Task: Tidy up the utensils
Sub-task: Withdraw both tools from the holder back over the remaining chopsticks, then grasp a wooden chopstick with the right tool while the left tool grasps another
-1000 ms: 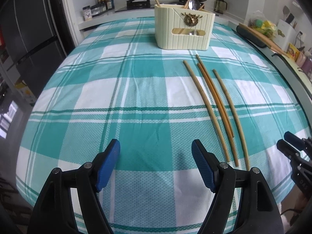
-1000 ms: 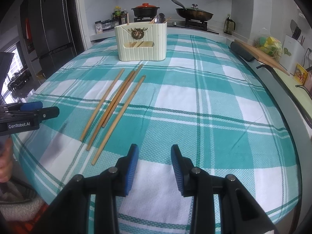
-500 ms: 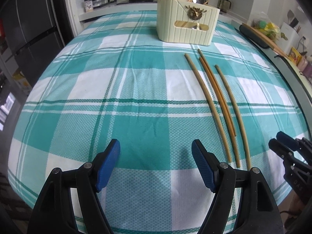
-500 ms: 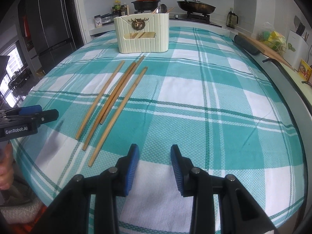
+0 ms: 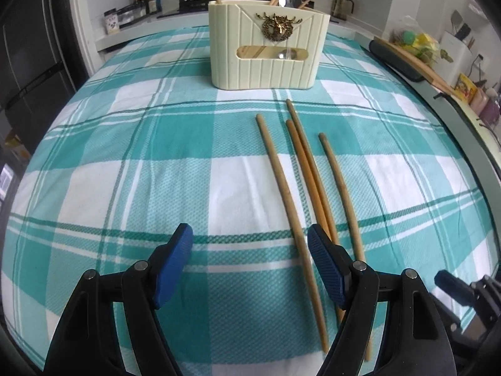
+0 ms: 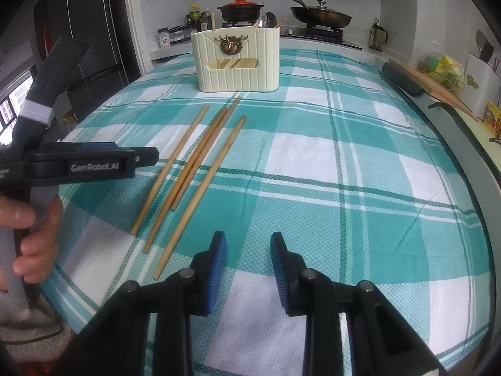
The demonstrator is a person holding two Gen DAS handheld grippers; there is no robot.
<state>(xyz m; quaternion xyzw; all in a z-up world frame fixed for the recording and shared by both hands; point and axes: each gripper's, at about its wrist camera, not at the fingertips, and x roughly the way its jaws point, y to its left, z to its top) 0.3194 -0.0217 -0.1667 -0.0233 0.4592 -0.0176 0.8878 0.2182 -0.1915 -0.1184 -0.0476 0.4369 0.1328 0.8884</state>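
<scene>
Several wooden chopsticks (image 5: pixel 283 185) (image 6: pixel 200 156) lie side by side on the teal plaid cloth, pointing toward a cream utensil holder (image 5: pixel 269 53) (image 6: pixel 236 59) that holds a spoon and more sticks. My left gripper (image 5: pixel 249 238) is open over their near ends. The leftmost chopstick runs between its jaws beside the right pad (image 5: pixel 325 269), and the others pass behind that finger. From the right wrist it reaches in at the left (image 6: pixel 147 156), held by a hand (image 6: pixel 34 235). My right gripper (image 6: pixel 248 238) hangs over bare cloth to the chopsticks' right, jaws closing with nothing between them.
Behind the table is a stove with a red-lidded pot (image 6: pixel 240 7) and a pan (image 6: pixel 321 15). A wooden board on a dark roll (image 6: pixel 416 78) lies along the right edge. A dark fridge (image 6: pixel 84 31) stands at the left.
My left gripper has moved forward and right, so the chopsticks' near ends now lie at its right finger and the holder looks closer. The right gripper's jaws have narrowed a little.
</scene>
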